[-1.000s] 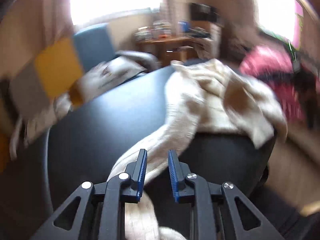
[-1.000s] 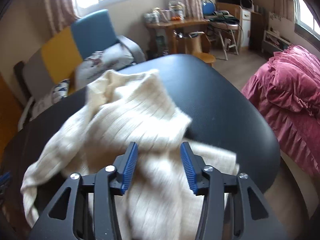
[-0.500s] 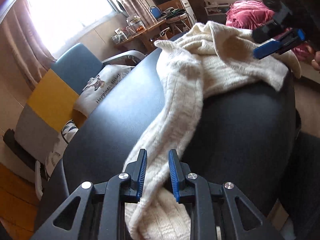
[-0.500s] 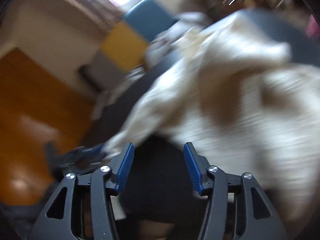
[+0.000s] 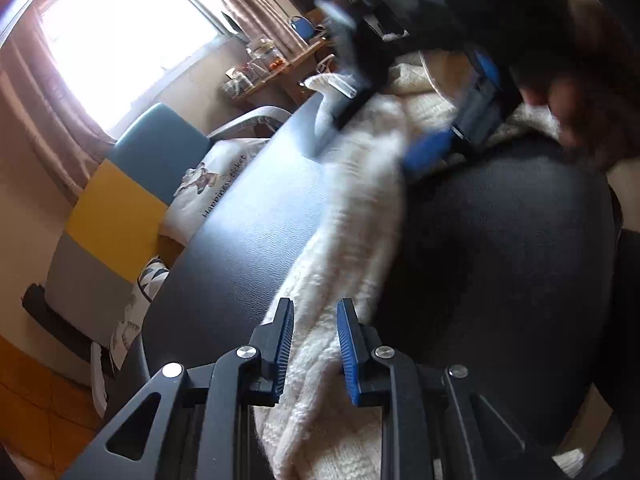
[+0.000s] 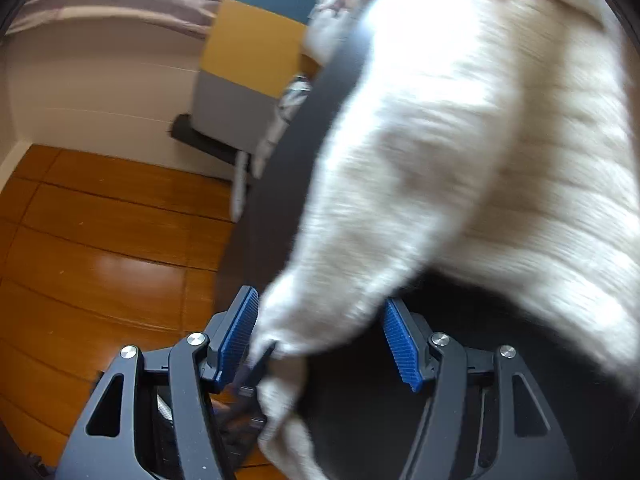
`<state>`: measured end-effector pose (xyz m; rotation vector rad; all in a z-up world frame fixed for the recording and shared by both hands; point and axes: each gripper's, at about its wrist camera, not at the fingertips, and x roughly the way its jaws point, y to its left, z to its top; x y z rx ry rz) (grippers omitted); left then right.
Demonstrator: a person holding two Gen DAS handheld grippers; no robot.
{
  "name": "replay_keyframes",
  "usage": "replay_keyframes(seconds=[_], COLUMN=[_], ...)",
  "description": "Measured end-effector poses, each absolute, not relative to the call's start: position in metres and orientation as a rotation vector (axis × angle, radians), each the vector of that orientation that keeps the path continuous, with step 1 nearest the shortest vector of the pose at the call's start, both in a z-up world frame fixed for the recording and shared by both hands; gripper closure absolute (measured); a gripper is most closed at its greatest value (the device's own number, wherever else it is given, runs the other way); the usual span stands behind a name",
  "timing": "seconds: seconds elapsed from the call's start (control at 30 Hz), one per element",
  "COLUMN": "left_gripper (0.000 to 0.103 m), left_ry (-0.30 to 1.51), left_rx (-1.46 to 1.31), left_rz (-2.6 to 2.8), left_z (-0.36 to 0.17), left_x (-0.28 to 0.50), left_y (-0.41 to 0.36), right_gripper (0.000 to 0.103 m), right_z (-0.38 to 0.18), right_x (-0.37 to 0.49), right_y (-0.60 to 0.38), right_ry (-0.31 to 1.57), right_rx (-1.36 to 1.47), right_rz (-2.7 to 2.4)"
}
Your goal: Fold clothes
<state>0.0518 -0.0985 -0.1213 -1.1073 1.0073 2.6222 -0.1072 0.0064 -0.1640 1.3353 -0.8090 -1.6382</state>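
Note:
A cream knitted sweater (image 5: 360, 216) lies on a dark round table (image 5: 248, 248). One sleeve runs toward me and passes between the blue pads of my left gripper (image 5: 314, 344), which is shut on it. My right gripper (image 6: 320, 340) is open over the same sleeve (image 6: 420, 168), with the sleeve's end hanging between its jaws. In the left wrist view the right gripper (image 5: 428, 152) shows blurred above the sweater's body at the far side of the table.
A chair (image 5: 132, 196) with blue, yellow and grey panels and a printed cushion (image 5: 212, 184) stands left of the table. A cluttered wooden desk (image 5: 272, 76) is under the window. Wooden floor (image 6: 100, 248) lies past the table edge.
My right gripper swung from over the sweater's body to the sleeve near the left table edge. My left gripper stayed shut on the sleeve and turned its view leftward.

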Motion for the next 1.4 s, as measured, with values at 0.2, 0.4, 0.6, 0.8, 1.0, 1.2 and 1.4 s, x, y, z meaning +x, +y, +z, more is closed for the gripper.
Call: replay_keyframes(seconds=[0.2, 0.4, 0.6, 0.8, 1.0, 1.2, 1.4], left_gripper=[0.081, 0.08, 0.08, 0.08, 0.096, 0.098, 0.097], left_ry=[0.939, 0.53, 0.194, 0.16, 0.037, -0.379, -0.486], left_rx=[-1.077, -1.259, -1.381, -1.431, -1.469, -1.38, -1.389], left_rz=[2.622, 2.578, 2.529, 2.475, 2.504, 2.516, 2.572], left_z=[-0.113, -0.103, -0.104, -0.107, -0.111, -0.086, -0.091], left_x=[0.043, 0.015, -0.007, -0.02, -0.029, -0.031, -0.027], left_y=[-0.096, -0.115, -0.149, -0.15, -0.154, -0.186, -0.204], right_gripper=[0.032, 0.03, 0.03, 0.03, 0.03, 0.03, 0.03], right_z=[-0.124, -0.132, -0.141, -0.137, -0.117, -0.084, -0.083], right_x=[-0.127, -0.146, -0.146, -0.144, -0.114, -0.091, -0.083], right_y=[-0.033, -0.077, -0.083, -0.061, -0.004, 0.065, 0.12], right_ry=[-0.721, -0.643, -0.625, -0.65, -0.543, -0.028, 0.273], right_rx=[1.253, 1.334, 1.345, 1.323, 1.28, 1.223, 1.326], right_rz=[-1.598, -1.513, -1.402, -1.439, -1.653, -2.283, -2.572])
